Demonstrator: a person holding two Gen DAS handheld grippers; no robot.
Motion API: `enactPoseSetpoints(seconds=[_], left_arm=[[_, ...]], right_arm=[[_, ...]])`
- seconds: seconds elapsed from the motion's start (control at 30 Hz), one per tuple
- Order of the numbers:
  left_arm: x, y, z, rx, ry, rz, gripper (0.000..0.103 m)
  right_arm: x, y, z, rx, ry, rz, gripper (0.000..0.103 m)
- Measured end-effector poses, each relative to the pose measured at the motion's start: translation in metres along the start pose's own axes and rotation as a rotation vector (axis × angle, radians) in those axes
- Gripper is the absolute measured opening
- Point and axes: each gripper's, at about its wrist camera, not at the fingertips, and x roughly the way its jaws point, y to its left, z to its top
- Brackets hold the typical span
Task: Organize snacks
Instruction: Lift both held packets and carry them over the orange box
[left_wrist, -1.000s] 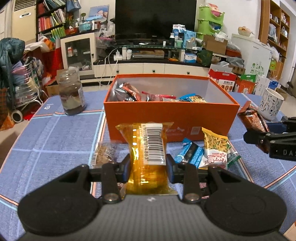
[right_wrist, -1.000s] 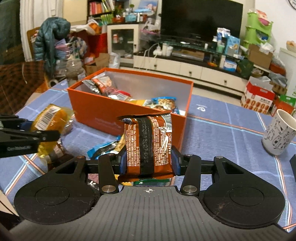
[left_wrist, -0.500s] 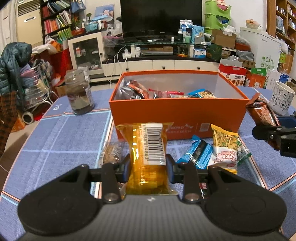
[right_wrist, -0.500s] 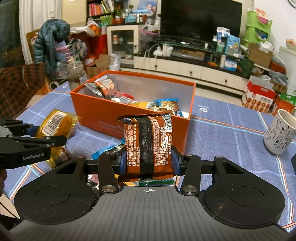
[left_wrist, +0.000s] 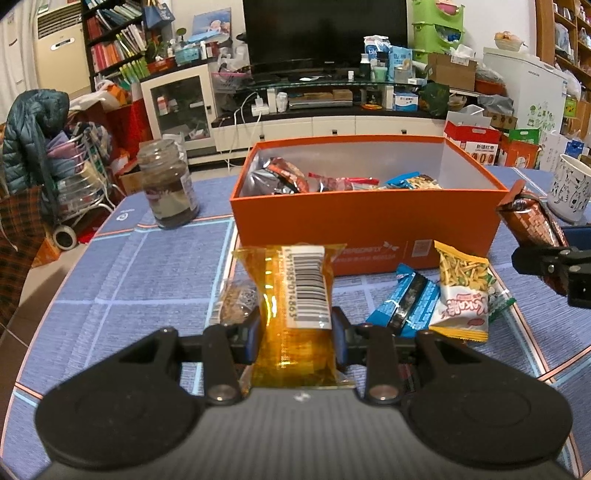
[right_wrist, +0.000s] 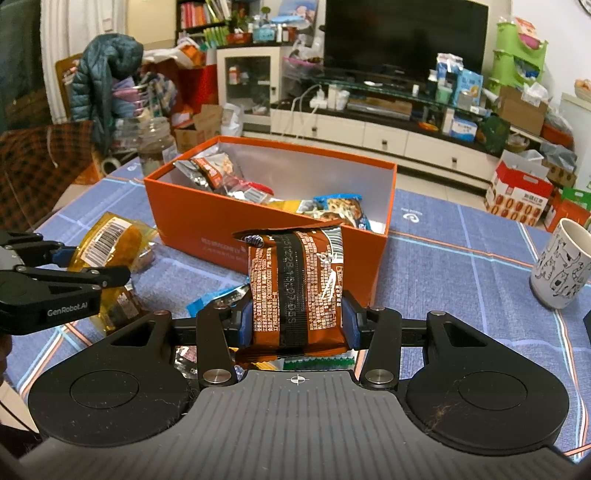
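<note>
My left gripper is shut on an amber snack packet with a barcode label and holds it above the table, in front of the orange box. My right gripper is shut on a brown snack packet, held upright above the table near the box's right front corner. The box holds several snack packets. Each gripper shows in the other's view: the right one, the left one.
Loose packets lie on the blue tablecloth in front of the box: a blue one, a yellow-and-white one, a small clear one. A glass jar stands left of the box. A white patterned mug stands at the right.
Both grippers have risen and drawn back a little with their packets, so the box looks lower and more of its inside shows. Both grips are unchanged.
</note>
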Motion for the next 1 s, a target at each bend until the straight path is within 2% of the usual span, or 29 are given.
enactPoseSetpoints(seconds=[0.43,0.67,0.87,1.0], left_arm=[[0.003,-0.005,-0.002,0.025,0.005,0.025,0.033],[0.0,-0.004,0.0,0.015,-0.007,0.015,0.033],[-0.017,0.004,0.016,-0.008,-0.066,-0.005,0.033],[-0.013,0.013,0.029,-0.032,-0.064,-0.019,0.033]], right_arm=[[-0.001,-0.005,-0.001,0.008,0.0,-0.004,0.032],[-0.002,-0.006,-0.001,0.009,-0.013,-0.009,0.032],[-0.014,-0.023,0.02,0.044,-0.083,-0.041,0.032],[-0.011,-0.039,0.035,0.086,-0.105,-0.049,0.032]])
